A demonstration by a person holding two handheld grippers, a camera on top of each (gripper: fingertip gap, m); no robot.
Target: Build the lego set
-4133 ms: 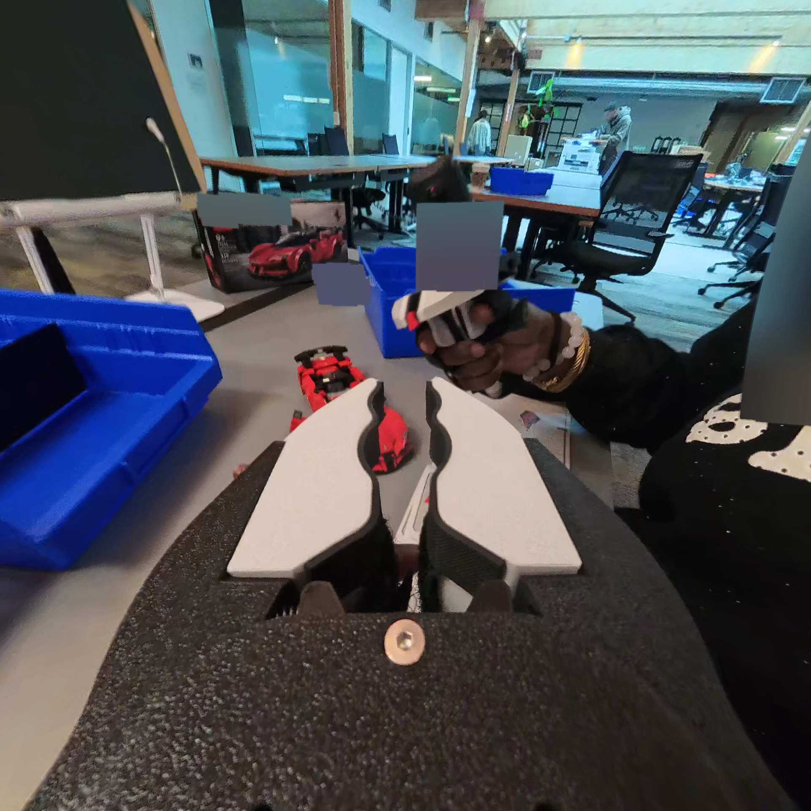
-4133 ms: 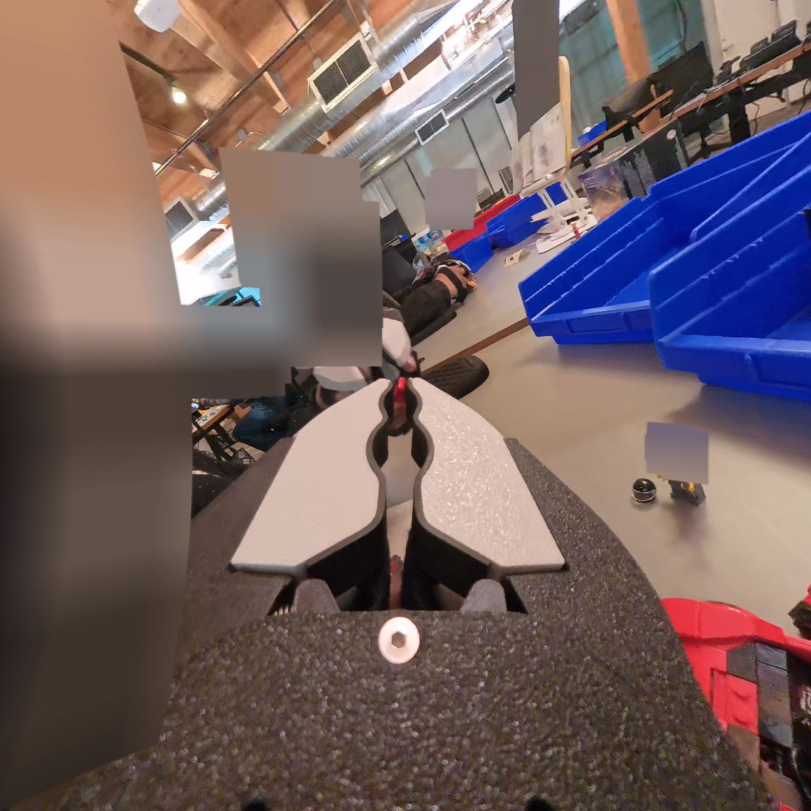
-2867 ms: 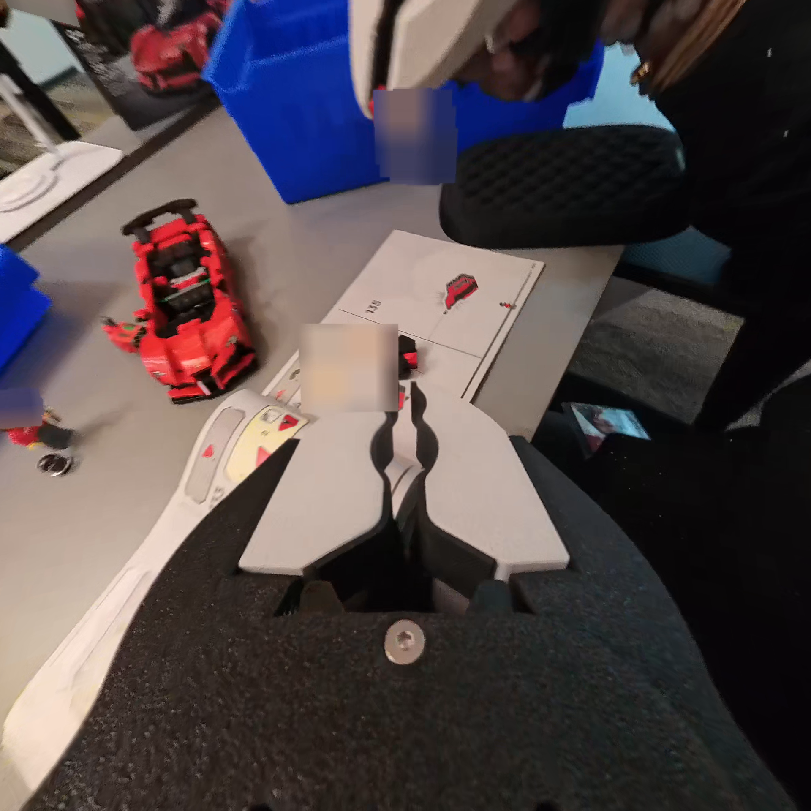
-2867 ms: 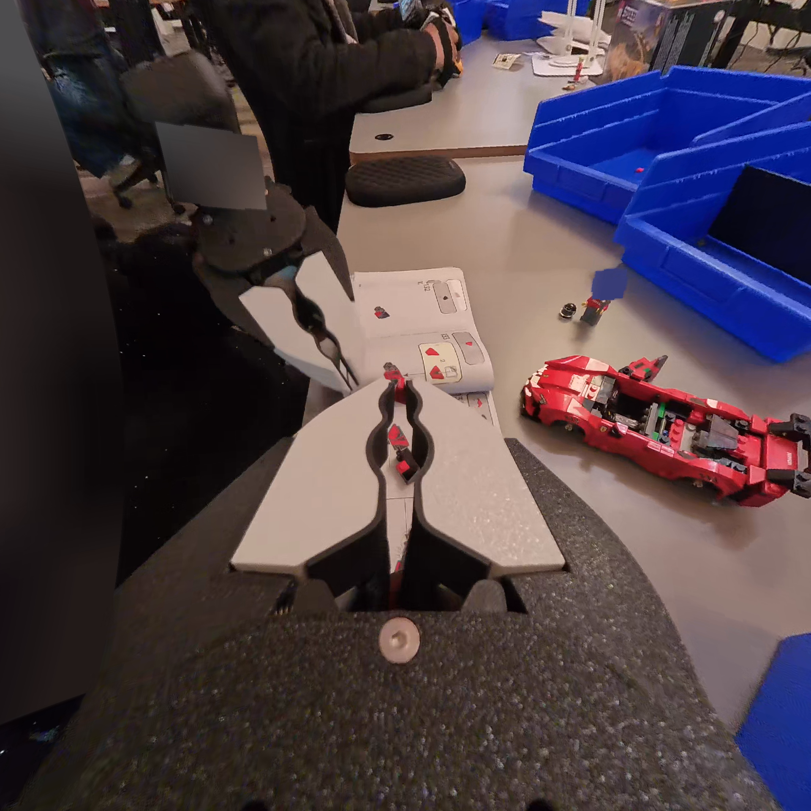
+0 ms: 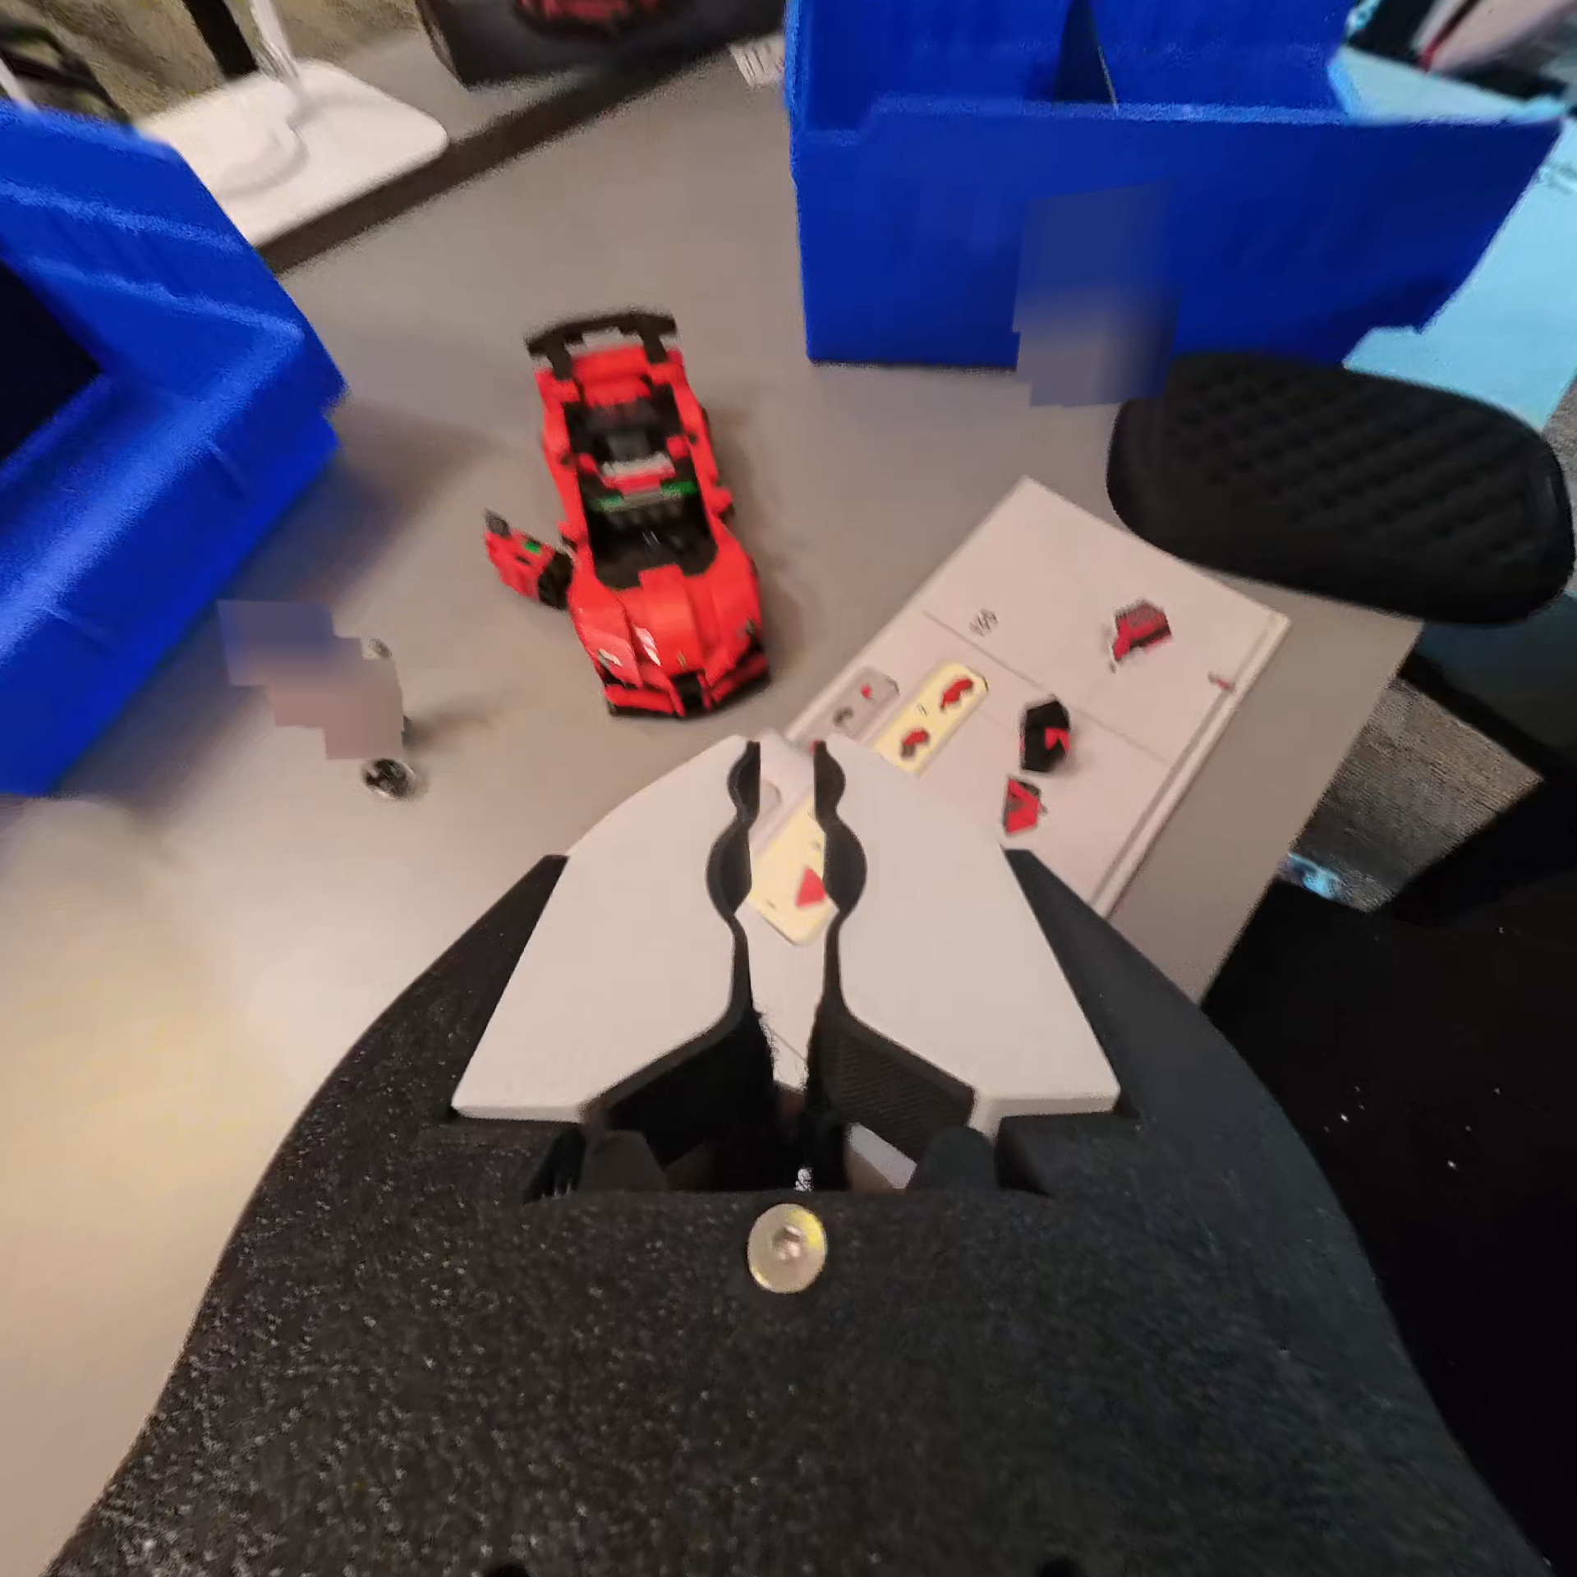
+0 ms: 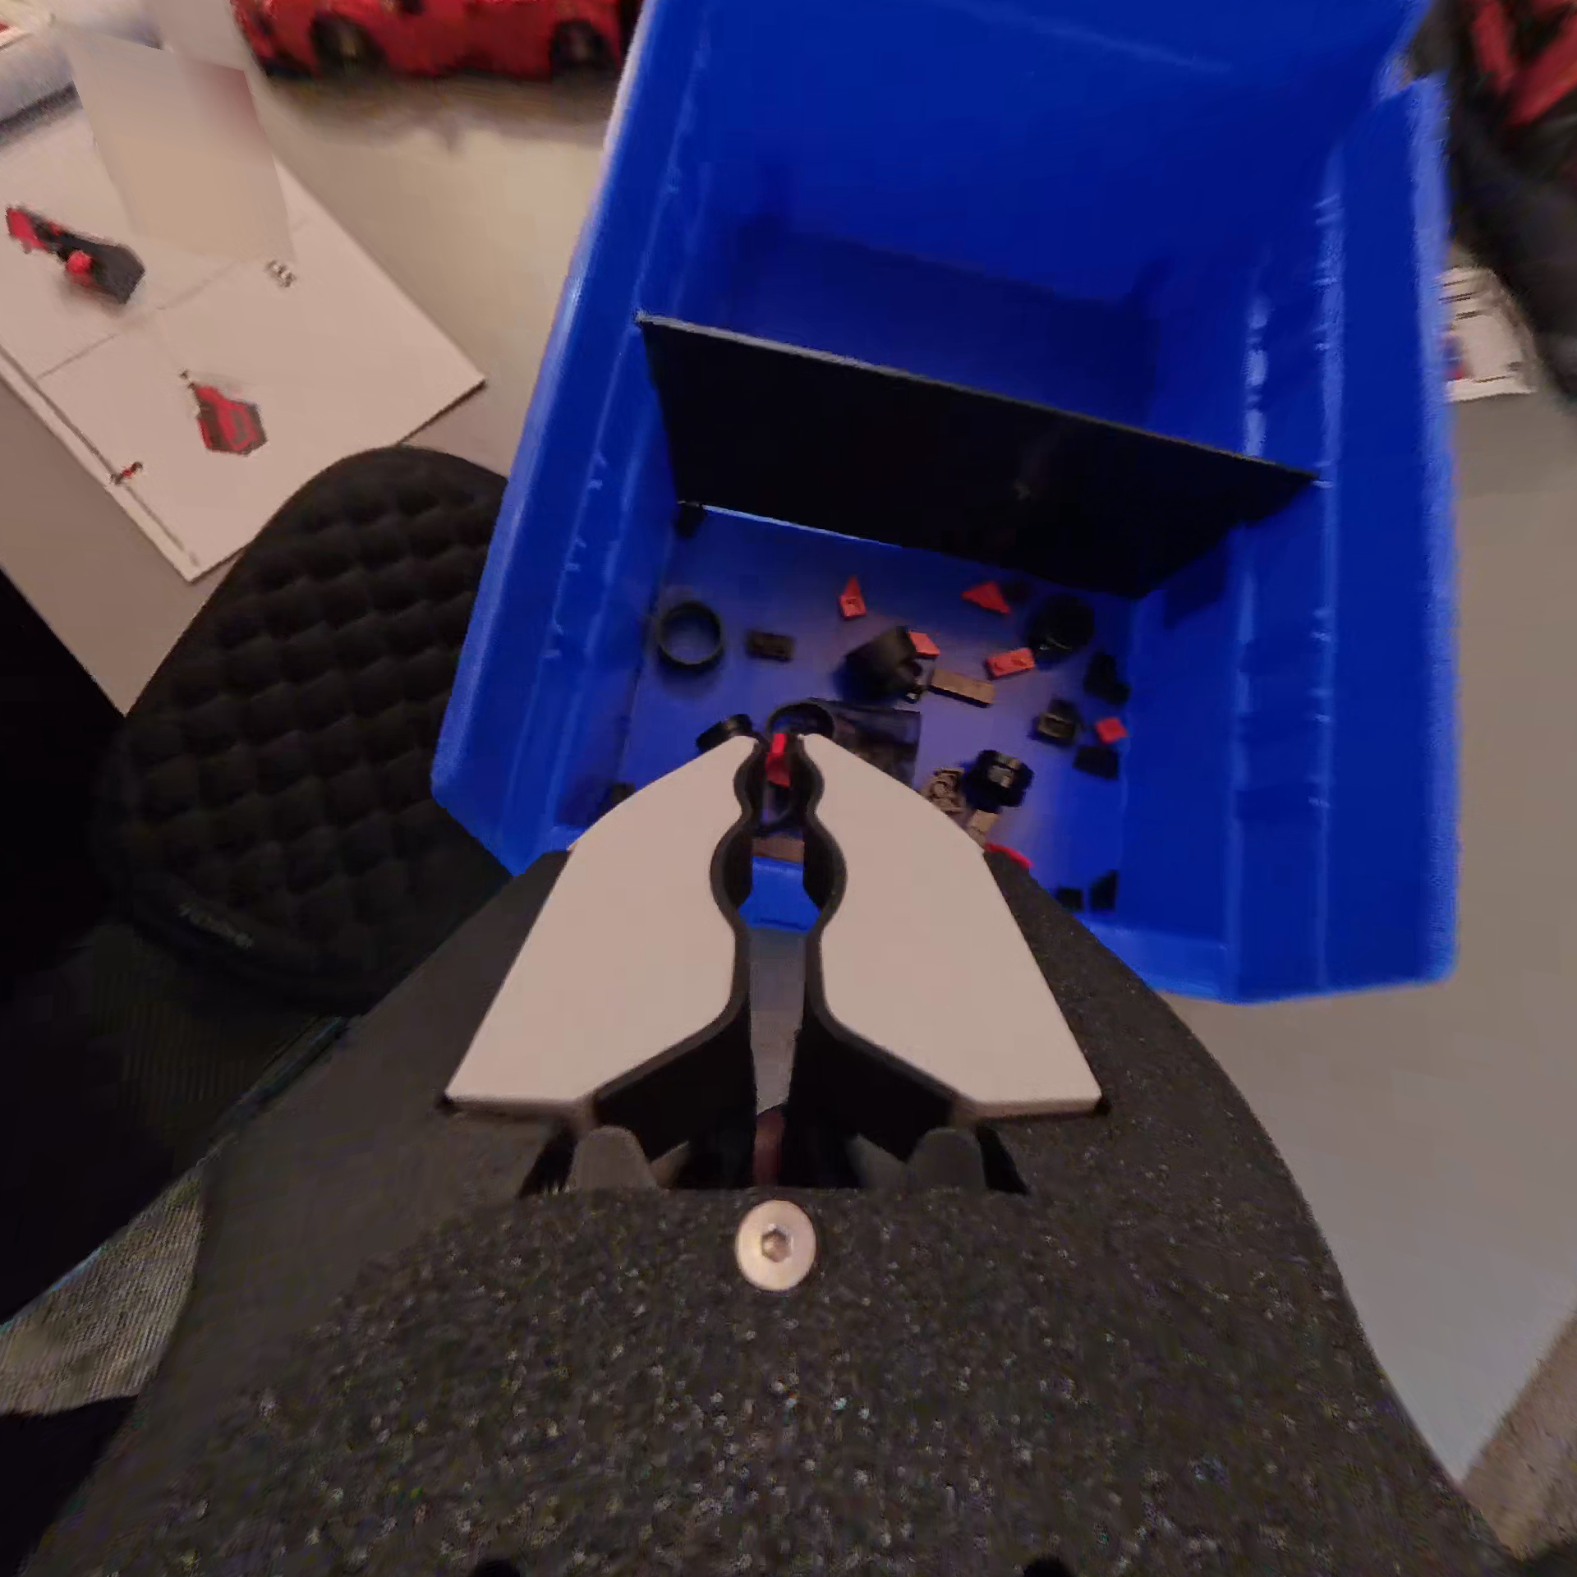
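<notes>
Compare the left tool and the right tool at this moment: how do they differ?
The left tool hangs over the instruction booklet; the right tool points into the blue bin, at its near compartment of loose pieces. The left tool has nothing between its tips, and the page shows through the narrow gap; the right tool pinches a small red piece. Both have pale fingers, set close together, on black bodies.
</notes>
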